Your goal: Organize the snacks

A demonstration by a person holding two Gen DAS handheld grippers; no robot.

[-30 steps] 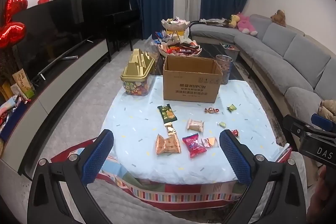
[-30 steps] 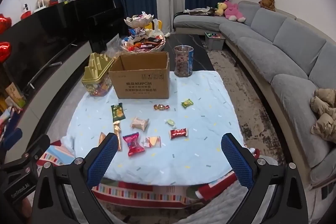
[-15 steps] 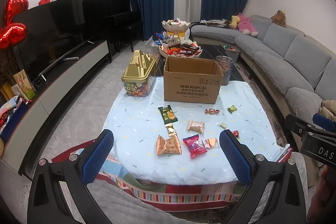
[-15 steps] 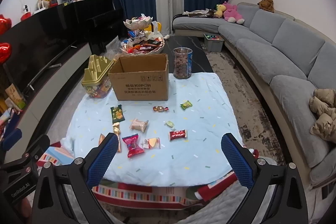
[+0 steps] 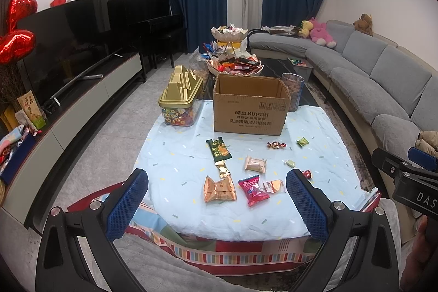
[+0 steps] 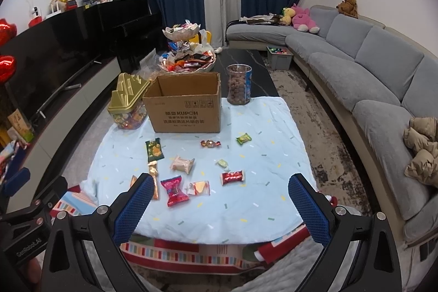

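Both grippers hung spread wide and empty above the near edge of the low table: the left gripper (image 5: 217, 205) over the bronze packet (image 5: 219, 189), the right gripper (image 6: 221, 207) a little to its side, its blue pads (image 6: 308, 211) well apart. Snacks lay scattered across the pale blue cloth (image 6: 260, 199). A green packet (image 6: 154, 149) sat nearest the cardboard box (image 6: 184, 107), with a thin gold stick (image 6: 153, 168) just below it. A beige wrapped cake (image 6: 183, 164) lay in the middle, a pink-red packet (image 6: 173, 190) and a small clear-wrapped piece (image 6: 199, 188) side by side closer to me, and a red bar (image 6: 232, 177) to their right. Farther back were a twisted toffee (image 6: 210, 143), a green candy (image 6: 243, 138) and a paler green one (image 6: 222, 163). The box stood open at the far side, between a gold-lidded candy tub (image 6: 127, 106) and a clear jar (image 6: 238, 84) of brown balls.
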